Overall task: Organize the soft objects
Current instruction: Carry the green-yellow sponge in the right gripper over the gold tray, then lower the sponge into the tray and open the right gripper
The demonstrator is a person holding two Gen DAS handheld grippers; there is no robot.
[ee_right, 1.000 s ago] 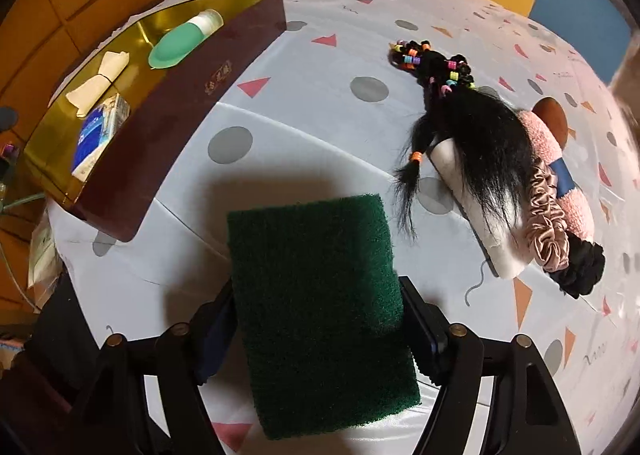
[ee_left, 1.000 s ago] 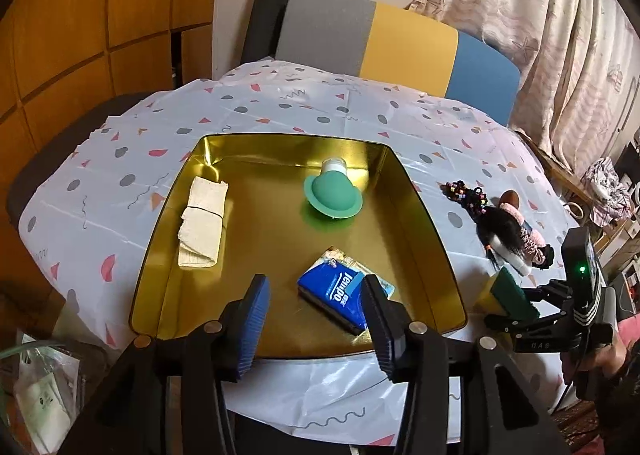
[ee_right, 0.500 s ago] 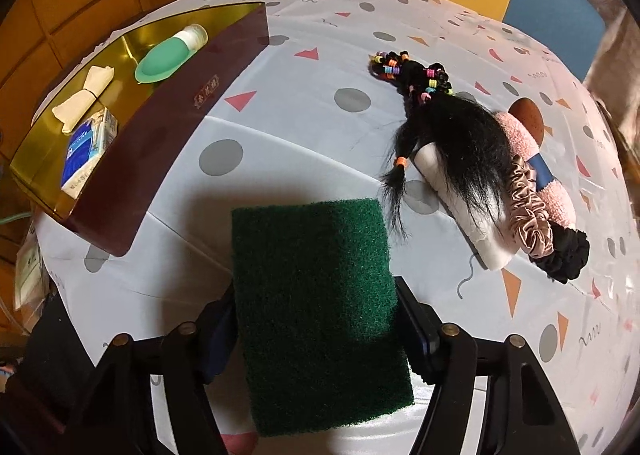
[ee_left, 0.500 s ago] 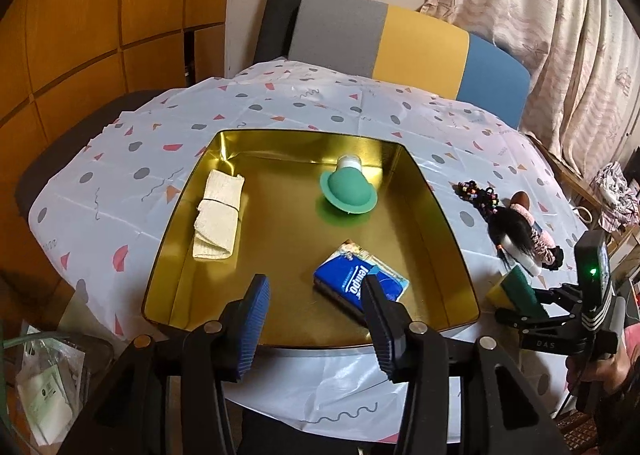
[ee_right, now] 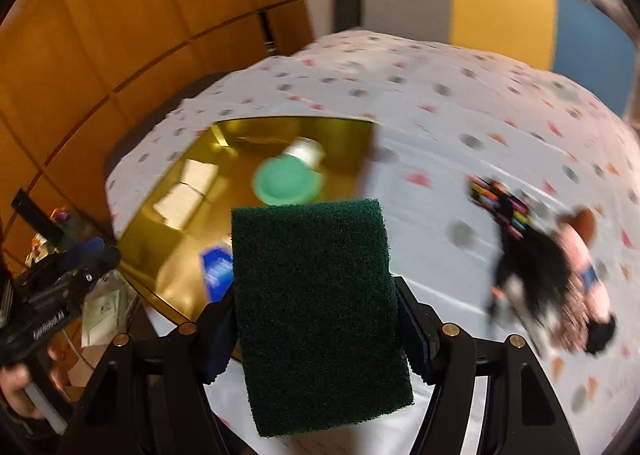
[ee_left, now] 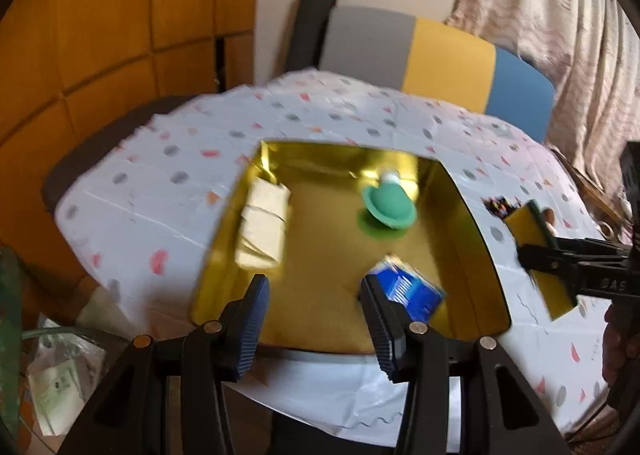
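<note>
My right gripper (ee_right: 316, 331) is shut on a green-and-yellow scouring sponge (ee_right: 320, 303) and holds it in the air over the table beside the gold tray (ee_right: 160, 247). The sponge also shows in the left wrist view (ee_left: 532, 251) to the right of the tray (ee_left: 476, 239). My left gripper (ee_left: 314, 319) is open and empty above the tray's near edge. In the tray lie a folded cream cloth (ee_left: 262, 231), a green silicone bottle (ee_left: 390, 207) and a blue tissue pack (ee_left: 410, 291).
A doll with black hair and coloured beads (ee_right: 536, 263) lies on the patterned tablecloth (ee_right: 440, 127) to the right of the tray. A chair with a grey, yellow and blue back (ee_left: 436, 55) stands behind the table. Bags lie on the floor at the left (ee_left: 60, 375).
My right gripper has lifted the sponge off the table and swung left toward the tray. The left gripper has drawn back and up a little.
</note>
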